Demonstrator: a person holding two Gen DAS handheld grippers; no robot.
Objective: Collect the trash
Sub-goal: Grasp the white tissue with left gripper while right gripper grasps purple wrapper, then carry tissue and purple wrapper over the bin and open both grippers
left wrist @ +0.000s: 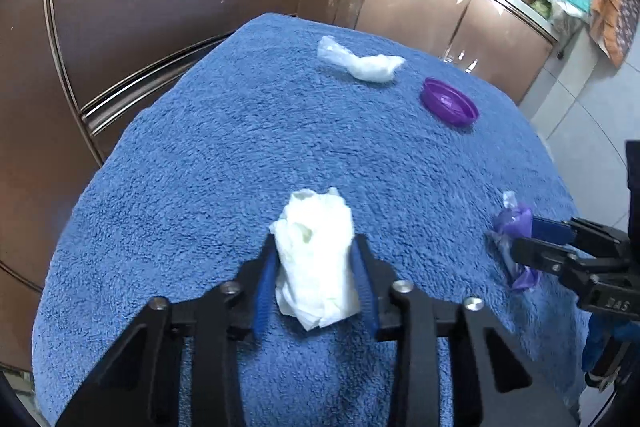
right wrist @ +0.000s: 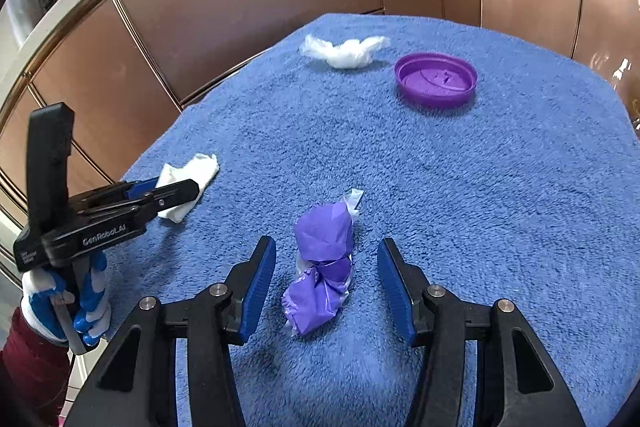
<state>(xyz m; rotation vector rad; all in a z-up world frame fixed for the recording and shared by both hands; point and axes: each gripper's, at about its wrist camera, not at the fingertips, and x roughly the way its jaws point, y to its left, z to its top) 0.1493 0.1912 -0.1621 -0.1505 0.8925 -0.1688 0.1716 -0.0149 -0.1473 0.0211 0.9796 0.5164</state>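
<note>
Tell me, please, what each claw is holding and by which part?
The left claw pinches the crumpled white tissue across its middle. The right claw is open, straddling the purple wrapper without gripping it.

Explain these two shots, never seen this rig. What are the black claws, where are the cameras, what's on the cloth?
No robot here: a person holds a two-finger gripper in each hand, with a fisheye camera on each looking along its fingers. The left wrist view shows the left gripper closed on a white crumpled tissue. The right wrist view shows the right gripper open around a purple wrapper lying on the blue towel, not yet squeezed. Farther back lie another white wad and a purple lid. The gloved hand holds the left gripper.
</note>
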